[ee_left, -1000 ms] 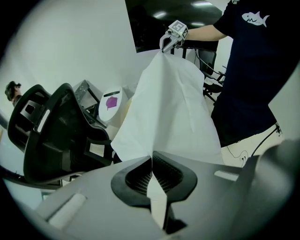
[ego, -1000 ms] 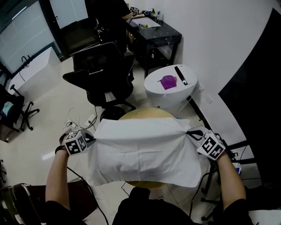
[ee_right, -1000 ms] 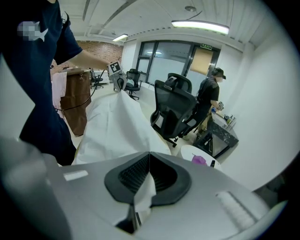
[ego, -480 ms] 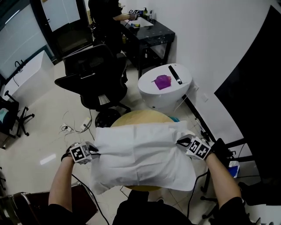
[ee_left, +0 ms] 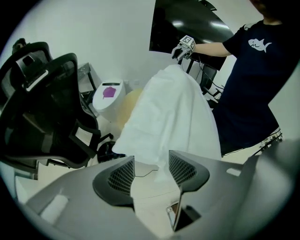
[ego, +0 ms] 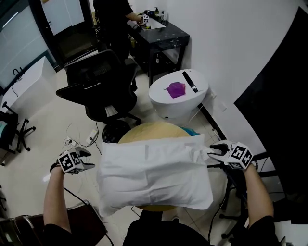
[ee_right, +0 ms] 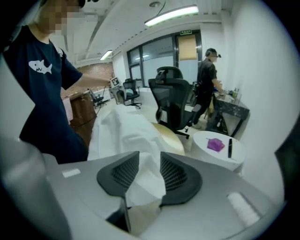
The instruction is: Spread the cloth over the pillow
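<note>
The white cloth [ego: 154, 170] lies draped over a puffed shape on the round wooden table [ego: 154, 129]; the pillow itself is hidden under it. My left gripper [ego: 87, 159] hangs to the left of the cloth, apart from it. Its jaws have just been opening and stand open [ee_left: 151, 169], with floor between them and the cloth [ee_left: 173, 108] ahead. My right gripper [ego: 215, 153] is at the cloth's right edge. Its jaws have also just been opening [ee_right: 149, 171], and a loose corner of the cloth [ee_right: 140, 180] still lies between them.
A black office chair [ego: 101, 86] stands beyond the table. A white round stand [ego: 163, 105] at the back right carries a purple object [ego: 176, 90] and a black stick [ego: 189, 81]. A person [ego: 113, 14] stands at a black desk [ego: 163, 33]. Cables [ego: 79, 140] lie on the floor.
Earlier both grippers held the cloth stretched between them. They lowered it, then opened; the left one moved away to the left, the right one to the right, and the cloth settled.
</note>
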{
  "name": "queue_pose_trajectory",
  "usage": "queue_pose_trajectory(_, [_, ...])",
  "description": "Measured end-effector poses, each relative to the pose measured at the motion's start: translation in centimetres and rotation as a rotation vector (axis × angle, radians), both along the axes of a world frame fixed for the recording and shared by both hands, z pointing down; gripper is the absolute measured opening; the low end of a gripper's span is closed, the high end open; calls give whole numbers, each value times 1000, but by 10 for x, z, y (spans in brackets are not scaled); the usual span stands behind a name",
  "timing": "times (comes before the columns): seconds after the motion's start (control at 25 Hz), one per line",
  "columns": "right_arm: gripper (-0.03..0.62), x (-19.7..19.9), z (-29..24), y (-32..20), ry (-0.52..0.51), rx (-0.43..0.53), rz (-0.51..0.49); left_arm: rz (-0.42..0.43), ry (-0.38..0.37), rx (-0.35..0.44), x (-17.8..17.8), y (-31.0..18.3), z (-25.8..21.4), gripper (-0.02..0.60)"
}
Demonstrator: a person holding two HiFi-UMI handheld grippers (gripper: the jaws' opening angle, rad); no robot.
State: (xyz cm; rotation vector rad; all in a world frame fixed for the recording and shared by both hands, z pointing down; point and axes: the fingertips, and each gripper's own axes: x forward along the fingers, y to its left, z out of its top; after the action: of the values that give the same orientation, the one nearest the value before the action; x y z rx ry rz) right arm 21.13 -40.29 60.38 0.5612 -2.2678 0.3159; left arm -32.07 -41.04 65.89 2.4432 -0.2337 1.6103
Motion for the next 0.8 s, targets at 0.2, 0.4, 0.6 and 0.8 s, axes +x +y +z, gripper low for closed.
queue_pose_trajectory(0.2, [150, 39, 29, -37, 171, -31, 85, -9, -68, 65, 1, -48, 6, 196])
queue_pose_trajectory(0.4, [152, 40, 78, -39, 134, -254, 148, 21, -31, -25, 32, -66, 26, 198])
queue_pose_trajectory(0.6, [164, 41, 110, -33, 127, -399, 192, 75, -34, -122, 50, -62, 43, 216])
queue_pose_trajectory(0.8, [97, 35, 127, -24, 169, -439, 147, 144, -31, -156, 65, -55, 59, 180])
